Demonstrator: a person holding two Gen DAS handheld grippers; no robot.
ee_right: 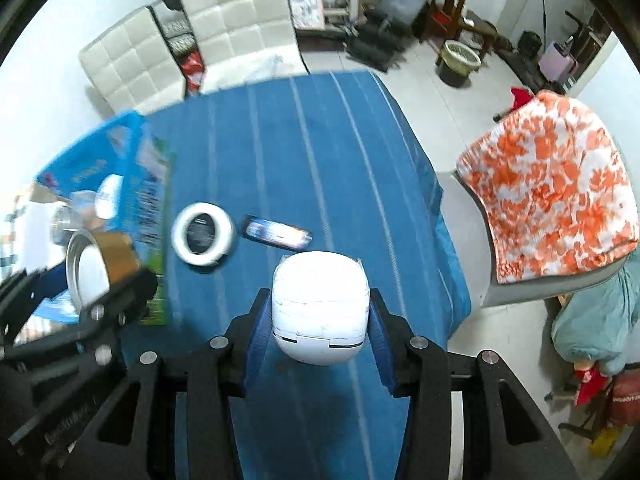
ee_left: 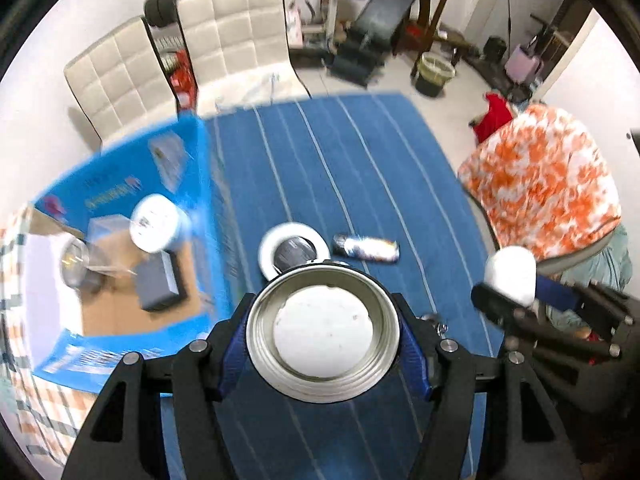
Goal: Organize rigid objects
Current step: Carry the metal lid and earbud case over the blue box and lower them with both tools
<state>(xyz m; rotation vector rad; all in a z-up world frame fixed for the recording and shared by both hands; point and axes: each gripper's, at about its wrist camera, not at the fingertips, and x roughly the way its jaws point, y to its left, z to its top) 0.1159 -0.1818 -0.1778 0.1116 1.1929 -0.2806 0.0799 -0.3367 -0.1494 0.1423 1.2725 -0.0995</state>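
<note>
Over the blue striped counter (ee_right: 304,152) I've got both tongs loaded right now. Left tongs (ee_left: 323,344) are clamped on a round metal tin (ee_left: 323,332), open end facing the camera with a white inside bottom, pads pressing its sides. Right tongs (ee_right: 320,320) are squeezed on a white rounded case (ee_right: 320,304), kind of an earbud-box-looking thing. Both are up off the cloth, not resting on anything.

Left on the counter: a roll of white tape (ee_left: 294,250) and a small dark shiny can (ee_left: 367,249) lying on its side just beside it. Off at the left edge sits the blue cardboard box (ee_left: 120,216), already holding a white tub (ee_left: 158,222), a grey box (ee_left: 158,284) and something clear I can't quite make out.

So I'd say I'm mid-carry, pick done, drop-off pending. Next move as I see it: swing both loads left over that box, lower into a free spot, and let go one at a time so the tongs don't bump each other. The tin is wide, so the gap beside the grey box looks tight.
</note>
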